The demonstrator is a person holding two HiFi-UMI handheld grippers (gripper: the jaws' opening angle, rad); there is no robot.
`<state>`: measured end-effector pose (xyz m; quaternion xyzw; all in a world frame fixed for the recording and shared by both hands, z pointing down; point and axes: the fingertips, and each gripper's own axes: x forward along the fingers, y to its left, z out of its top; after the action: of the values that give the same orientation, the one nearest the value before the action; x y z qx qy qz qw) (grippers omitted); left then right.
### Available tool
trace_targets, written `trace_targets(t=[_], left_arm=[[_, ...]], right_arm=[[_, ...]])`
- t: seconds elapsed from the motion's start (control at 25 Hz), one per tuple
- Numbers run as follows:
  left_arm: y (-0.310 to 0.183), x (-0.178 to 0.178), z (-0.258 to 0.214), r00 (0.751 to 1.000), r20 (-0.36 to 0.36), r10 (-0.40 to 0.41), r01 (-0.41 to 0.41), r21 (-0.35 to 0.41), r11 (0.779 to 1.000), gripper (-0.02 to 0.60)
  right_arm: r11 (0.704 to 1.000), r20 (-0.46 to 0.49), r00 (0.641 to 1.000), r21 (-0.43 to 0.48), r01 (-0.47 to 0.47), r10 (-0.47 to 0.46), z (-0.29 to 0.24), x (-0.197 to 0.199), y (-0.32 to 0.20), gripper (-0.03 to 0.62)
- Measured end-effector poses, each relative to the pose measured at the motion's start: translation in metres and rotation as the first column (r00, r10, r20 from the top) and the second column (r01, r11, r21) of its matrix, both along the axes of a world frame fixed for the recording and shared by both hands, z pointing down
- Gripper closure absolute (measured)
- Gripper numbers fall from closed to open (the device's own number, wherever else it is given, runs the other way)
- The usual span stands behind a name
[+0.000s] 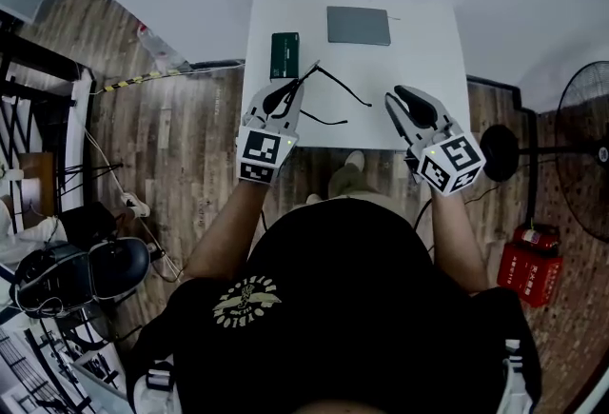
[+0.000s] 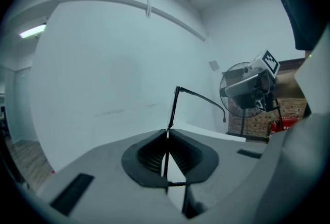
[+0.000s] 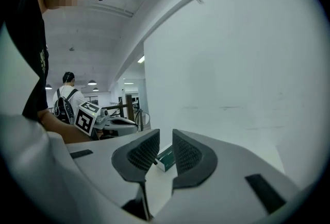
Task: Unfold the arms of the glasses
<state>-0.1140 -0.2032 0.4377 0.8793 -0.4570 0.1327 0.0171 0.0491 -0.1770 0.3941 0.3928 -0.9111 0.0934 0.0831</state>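
Glasses [image 1: 338, 86] [image 2: 173, 107] hang over the near part of the white table [image 1: 419, 41], clamped between the closed jaws of the left gripper [image 1: 290, 90] [image 2: 166, 133]. One arm juts out to the right, hooked at its tip; a second thin arm runs lower, also rightward. To their right, apart from them, the right gripper [image 1: 404, 108] [image 3: 165, 138] has its jaws spread and grips nothing. Farther back on the table lie a dark green box [image 1: 284, 54] [image 3: 166, 158] and a grey flat slab [image 1: 359, 25].

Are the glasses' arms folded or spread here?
Apparently spread: the head view shows both arms sticking out sideways from the glasses, whose front the left gripper pinches.
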Motion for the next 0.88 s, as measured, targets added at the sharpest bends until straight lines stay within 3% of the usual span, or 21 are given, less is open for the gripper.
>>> trace_targets(t=[0.08,0.24,0.52,0.88], left_arm=[[-0.004,-0.017,-0.003,0.997,-0.038,-0.062,0.062,0.002,0.998,0.561],[-0.006,-0.033,-0.014,0.986,-0.110,-0.127,0.129,0.012,0.992,0.561],[-0.004,-0.039,-0.047,0.976,-0.179,-0.122,0.132,0.043,0.990,0.561],[0.004,-0.040,-0.078,0.970,-0.218,-0.107,0.128,0.086,0.988,0.561]], right_arm=[[0.999,0.020,0.999,0.027,-0.038,0.037,-0.006,0.008,-0.003,0.553],[0.993,0.028,0.994,0.061,-0.103,0.102,-0.014,0.027,-0.006,0.592],[0.981,0.056,0.987,0.115,-0.156,0.150,-0.031,0.045,-0.005,0.594],[0.970,0.049,0.981,0.152,-0.191,0.185,-0.050,0.060,0.004,0.594]])
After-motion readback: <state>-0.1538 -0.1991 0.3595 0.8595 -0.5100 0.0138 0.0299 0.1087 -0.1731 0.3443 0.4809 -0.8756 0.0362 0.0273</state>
